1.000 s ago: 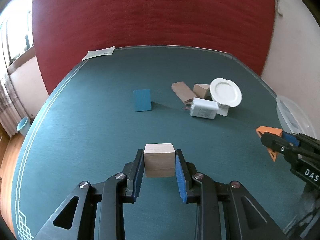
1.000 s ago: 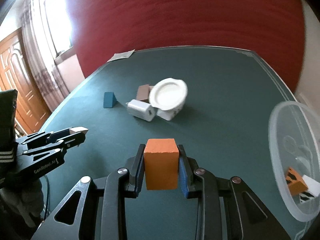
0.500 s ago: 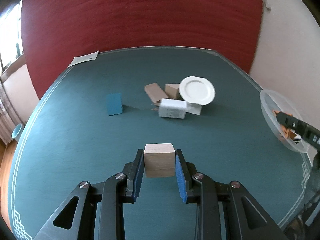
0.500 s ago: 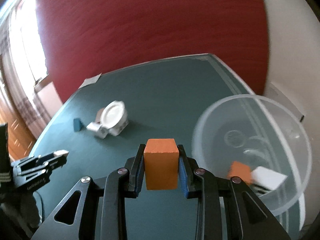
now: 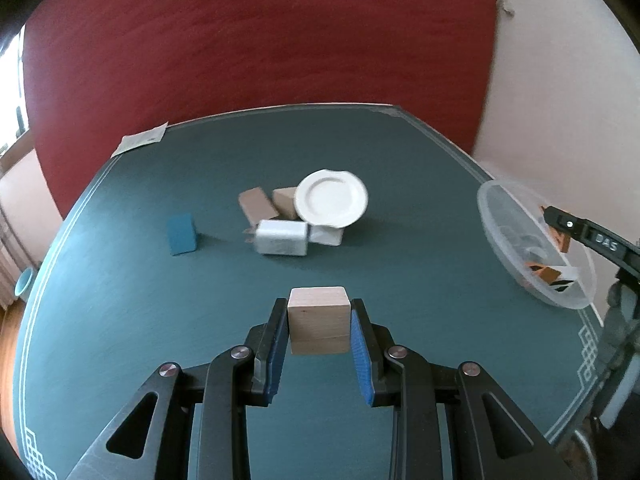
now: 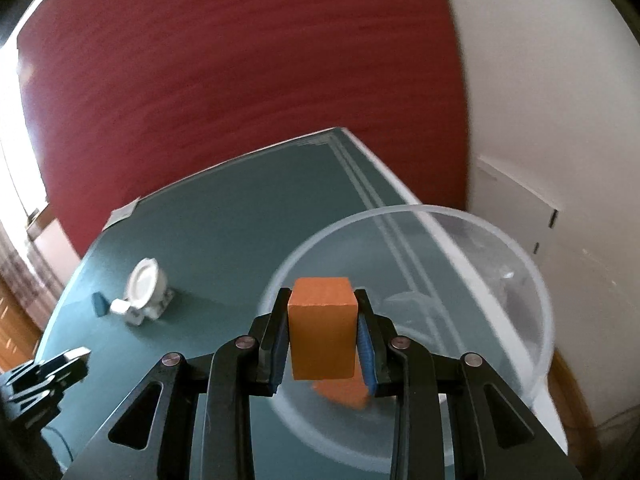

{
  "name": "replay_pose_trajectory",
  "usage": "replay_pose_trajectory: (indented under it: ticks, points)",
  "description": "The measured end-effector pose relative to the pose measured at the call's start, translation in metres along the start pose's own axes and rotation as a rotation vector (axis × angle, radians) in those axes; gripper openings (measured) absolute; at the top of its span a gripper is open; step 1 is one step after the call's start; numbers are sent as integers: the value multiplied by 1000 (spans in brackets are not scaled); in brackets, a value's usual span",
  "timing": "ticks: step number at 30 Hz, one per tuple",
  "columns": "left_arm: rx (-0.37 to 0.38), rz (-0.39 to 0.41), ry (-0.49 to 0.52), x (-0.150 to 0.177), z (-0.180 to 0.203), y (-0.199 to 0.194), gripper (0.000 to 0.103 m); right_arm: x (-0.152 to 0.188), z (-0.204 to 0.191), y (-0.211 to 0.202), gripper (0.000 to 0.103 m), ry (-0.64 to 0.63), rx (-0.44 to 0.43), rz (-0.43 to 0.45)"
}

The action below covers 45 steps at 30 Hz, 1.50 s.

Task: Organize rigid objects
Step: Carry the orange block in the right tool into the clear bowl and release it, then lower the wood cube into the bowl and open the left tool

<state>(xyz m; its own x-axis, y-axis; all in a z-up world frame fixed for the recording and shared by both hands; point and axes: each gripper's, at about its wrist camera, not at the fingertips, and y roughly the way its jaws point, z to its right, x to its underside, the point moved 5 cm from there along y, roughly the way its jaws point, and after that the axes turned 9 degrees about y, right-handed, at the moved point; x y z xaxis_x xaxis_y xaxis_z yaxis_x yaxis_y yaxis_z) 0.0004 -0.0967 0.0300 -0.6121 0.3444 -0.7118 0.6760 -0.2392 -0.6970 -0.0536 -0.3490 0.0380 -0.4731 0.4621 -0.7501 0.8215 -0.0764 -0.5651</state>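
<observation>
My left gripper (image 5: 319, 334) is shut on a pale wooden block (image 5: 318, 320), held above the green table (image 5: 120, 300). My right gripper (image 6: 322, 330) is shut on an orange block (image 6: 322, 336) and holds it over the clear plastic bowl (image 6: 480, 264) at the table's right edge. Another orange block (image 6: 344, 394) lies in the bowl under it. In the left wrist view the bowl (image 5: 516, 240) is at the far right with the right gripper (image 5: 560, 226) above it.
Mid-table stand a white plate (image 5: 331, 199), a white charger (image 5: 282, 237), two brown blocks (image 5: 258, 205) and a blue block (image 5: 182, 234). A paper sheet (image 5: 140, 144) lies at the far left corner. The left gripper (image 6: 48, 372) shows low left in the right wrist view.
My right gripper has swung right with the orange block, from over the table to over the bowl. The left wrist view has turned right; the wooden block stays gripped.
</observation>
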Motion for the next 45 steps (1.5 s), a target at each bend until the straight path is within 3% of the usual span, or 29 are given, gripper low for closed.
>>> replay_pose_trajectory:
  ticks: [8,11,20,36,45]
  points:
    - [24,26,34,-14,24,-6,31,-11,39,6,32,64,84,46]
    - [32,31,48,-17,34,-6,31,-9,46,9,39,61,102,45]
    - [65,42,98,-29,65,-6,31,-4,44,5,42,21,132,73]
    - [117,62,157,-57,112,8,31,-5,58,-5,49,37,202,118]
    - [163,72,238,-76,155,21,31,-11,67,-17,49,66,239,177]
